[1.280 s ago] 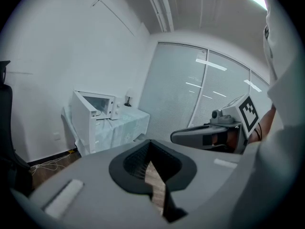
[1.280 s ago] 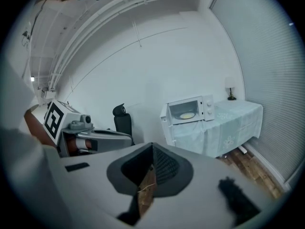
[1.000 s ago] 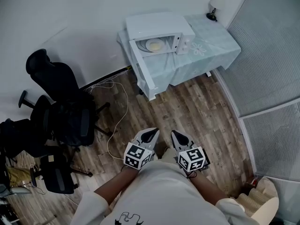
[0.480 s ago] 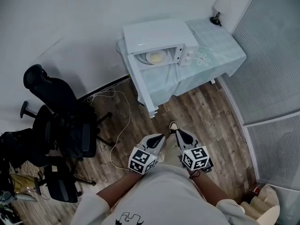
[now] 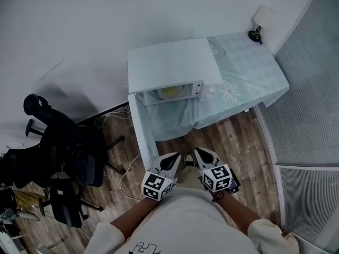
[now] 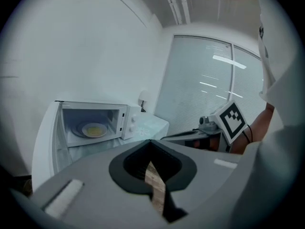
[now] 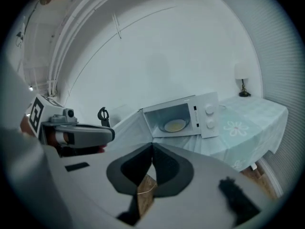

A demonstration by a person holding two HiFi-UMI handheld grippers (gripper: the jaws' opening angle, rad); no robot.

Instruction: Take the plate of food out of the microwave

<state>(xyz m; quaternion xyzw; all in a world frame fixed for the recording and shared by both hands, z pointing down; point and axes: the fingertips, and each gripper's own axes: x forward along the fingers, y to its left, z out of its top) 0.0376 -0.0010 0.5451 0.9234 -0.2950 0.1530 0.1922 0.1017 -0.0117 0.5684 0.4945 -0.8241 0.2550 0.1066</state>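
Your left gripper (image 5: pixel 171 157) and right gripper (image 5: pixel 201 154) are held side by side close to your body. Both point toward the microwave (image 5: pixel 172 67) and are well apart from it. Each claw is clenched tip to tip with nothing between the jaws.

The plate of food (image 5: pixel 170 92) lies flat inside the microwave's cavity. It is round, so it has no long axis and no heading of its own, and the yellowish food sits in its middle. The cavity opens toward you.

The microwave stands at the left end of the table (image 5: pixel 249 83), back against the wall. Its long side runs along the table's rear edge, and its control knobs are to the right of the opening.

The door (image 5: pixel 142 128) is hinged on the left and swung fully out. It juts past the table's front edge toward your left gripper, to the left of the way in.

A small lamp (image 5: pixel 259 23) stands at the table's far right corner. Black office chairs (image 5: pixel 69 147) crowd the floor to your left, and a white cable (image 5: pixel 126 174) trails on the floor near the door's outer end.
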